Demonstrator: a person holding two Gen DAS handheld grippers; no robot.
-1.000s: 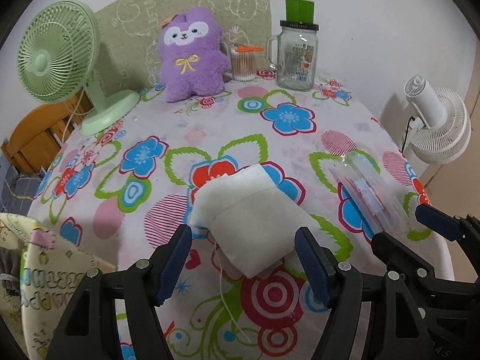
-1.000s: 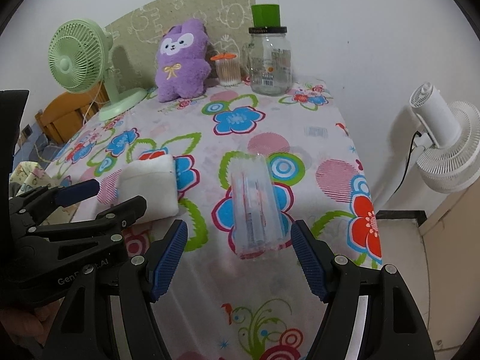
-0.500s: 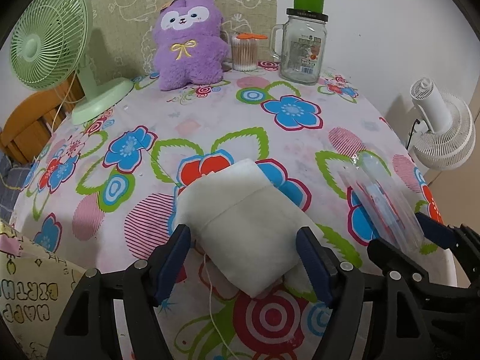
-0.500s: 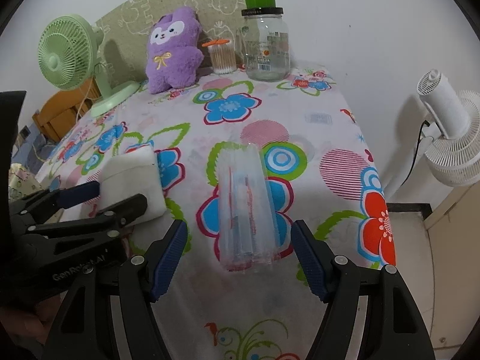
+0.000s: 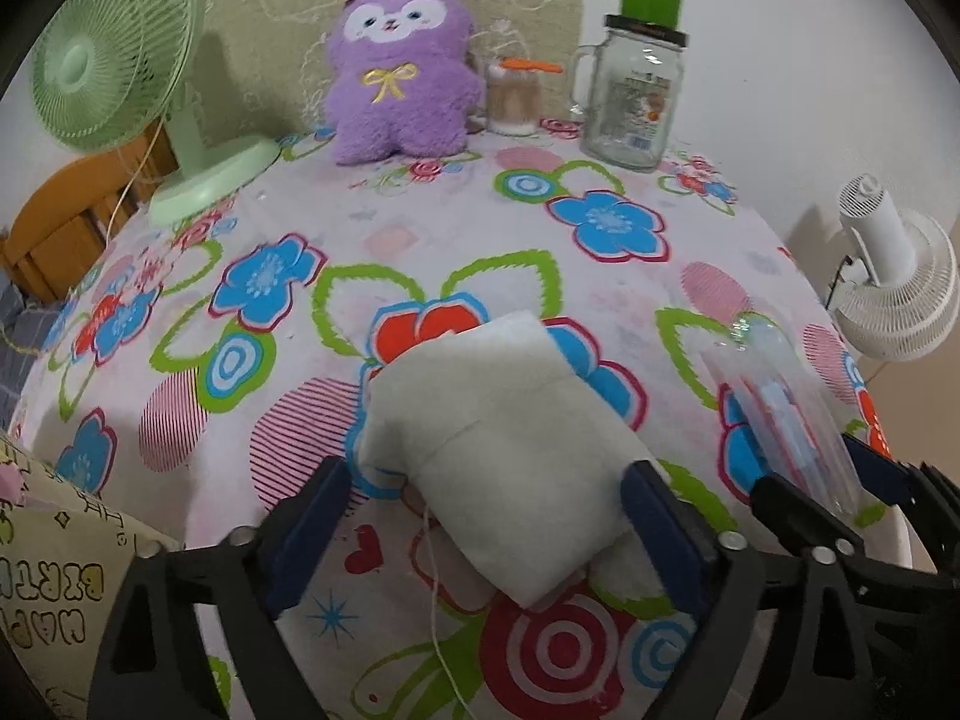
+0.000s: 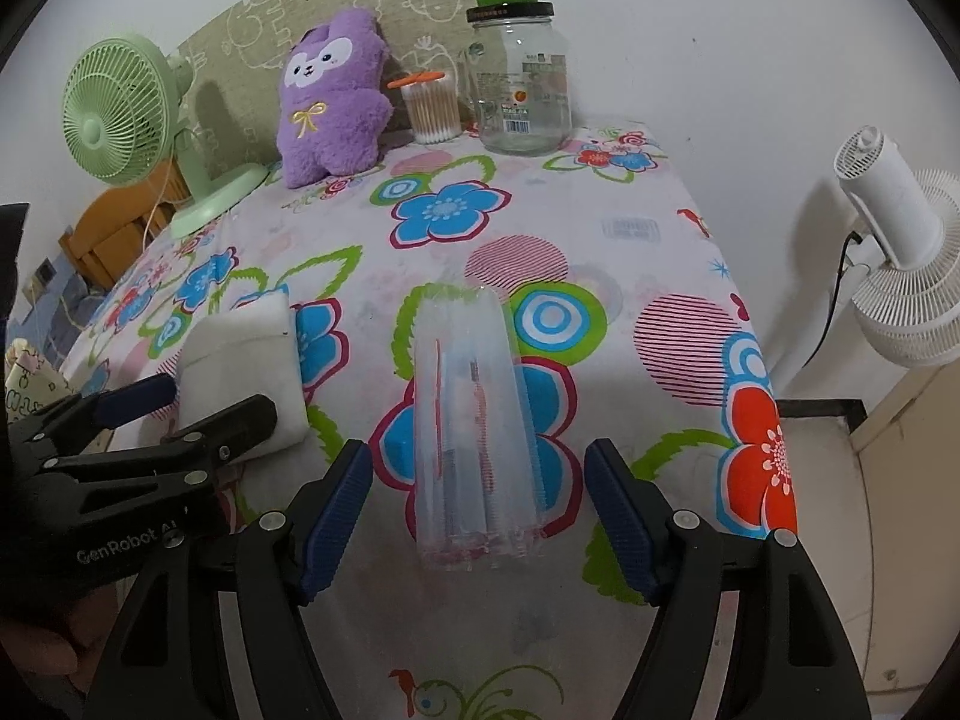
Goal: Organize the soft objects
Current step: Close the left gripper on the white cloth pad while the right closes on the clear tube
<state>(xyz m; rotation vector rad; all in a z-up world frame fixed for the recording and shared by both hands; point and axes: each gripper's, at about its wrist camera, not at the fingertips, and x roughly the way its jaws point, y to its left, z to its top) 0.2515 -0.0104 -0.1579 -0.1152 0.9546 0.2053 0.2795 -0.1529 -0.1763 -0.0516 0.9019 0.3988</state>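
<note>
Along the left edge of the tabletop (image 5: 420, 222), a green fan (image 5: 114, 54) stands on its round base near the rim, with a wooden chair (image 5: 54, 228) just beyond it. At the back, against the wall, sit a purple plush toy (image 5: 399, 78), a cotton-swab cup (image 5: 513, 99) and a glass jar (image 5: 636, 102) with a green lid, leaving the flowered middle of the cloth bare and free. Toward the near edge, a white folded cloth (image 5: 510, 444) lies flat; the left gripper (image 5: 480, 528) straddles its near end, its jaws opening, the right pad right at the cloth's edge and the left pad standing clear, so nothing is clamped. Just right of it, apart from the cloth, a clear plastic packet (image 6: 474, 426) lies lengthwise; the right gripper (image 6: 480, 516) frames its near end with jaws spread wide, a gap on each side. Bare cloth runs from the packet to the tabletop's right edge, beyond which a white fan (image 6: 900, 264) stands off the tabletop beside the wall.
</note>
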